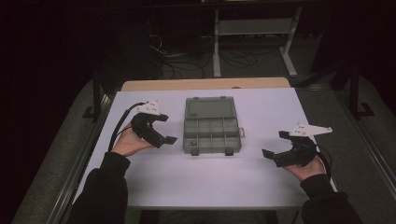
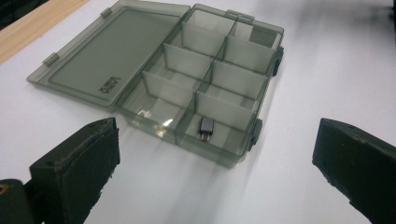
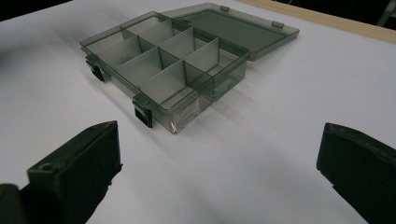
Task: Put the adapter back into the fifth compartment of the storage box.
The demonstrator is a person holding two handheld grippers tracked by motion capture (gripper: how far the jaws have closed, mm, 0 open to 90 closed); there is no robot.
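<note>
Organizer box (image 1: 210, 125) open at mid-table (image 1: 261, 186), small adapter (image 2: 206, 127) in its near-left corner compartment.
Stiff, light, slick plastic: best taken by a side wall. Left claw (image 1: 163, 129) and right claw (image 1: 275, 144) both gape empty beside it.

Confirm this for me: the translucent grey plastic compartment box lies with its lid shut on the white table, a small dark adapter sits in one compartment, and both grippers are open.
One thing is wrong: the translucent grey plastic compartment box has its lid open, laid flat beside it, as the left gripper view shows. The small dark adapter does sit in a compartment, and both grippers' jaws stand open.
</note>
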